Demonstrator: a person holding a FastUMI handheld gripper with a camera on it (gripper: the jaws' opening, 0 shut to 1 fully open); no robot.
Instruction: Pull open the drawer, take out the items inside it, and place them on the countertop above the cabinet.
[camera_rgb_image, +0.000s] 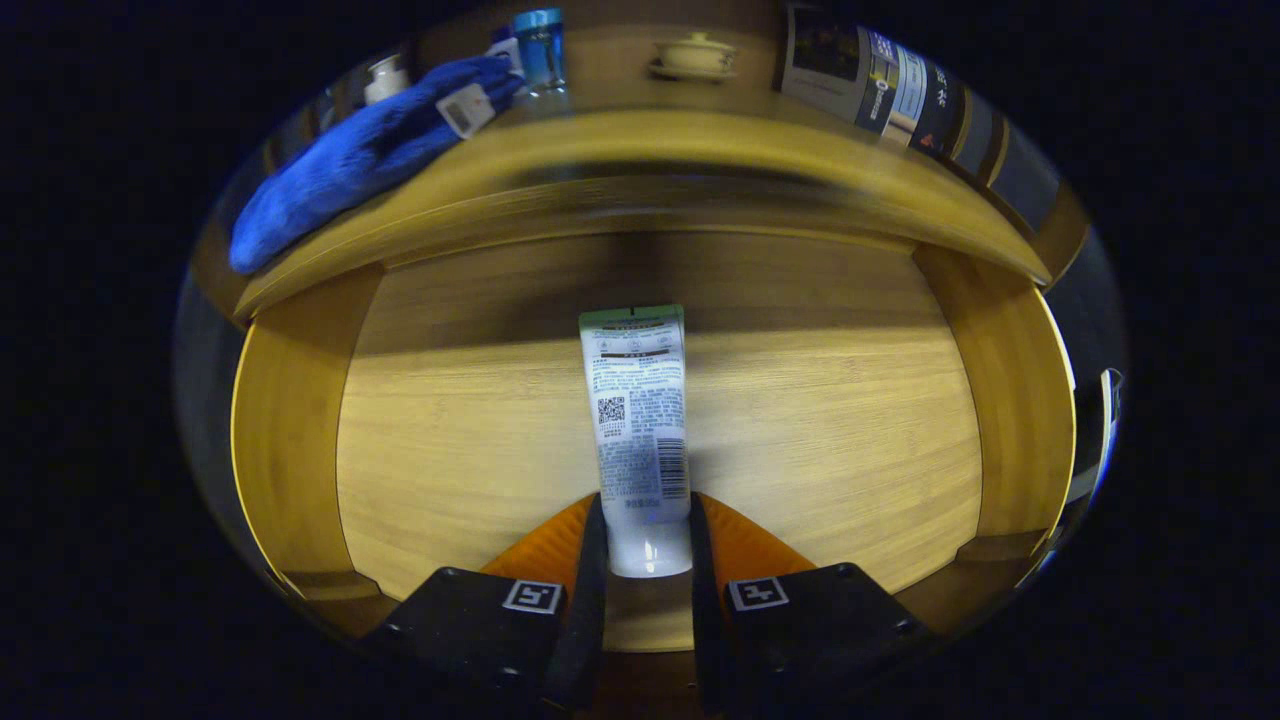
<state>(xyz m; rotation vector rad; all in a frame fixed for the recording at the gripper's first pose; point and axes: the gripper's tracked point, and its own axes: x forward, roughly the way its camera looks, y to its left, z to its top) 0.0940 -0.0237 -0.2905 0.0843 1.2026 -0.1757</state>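
I look down into the open wooden drawer (820, 420). A white tube (638, 420) with a green end and printed text lies lengthwise on the drawer floor, pointing away from me. My gripper (646, 545) has both black fingers pressed against the tube's near cap end, one on each side. The tube looks to be resting on or just above the drawer floor. Beyond the drawer runs the wooden countertop (700, 140), with a blue towel (360, 155) lying on its left part.
On the countertop stand a blue-capped bottle (540, 50), a small white bottle (385, 78), a lidded cup on a saucer (695, 55) and several upright books (900, 95) at the right. The drawer's side walls rise left and right of the tube.
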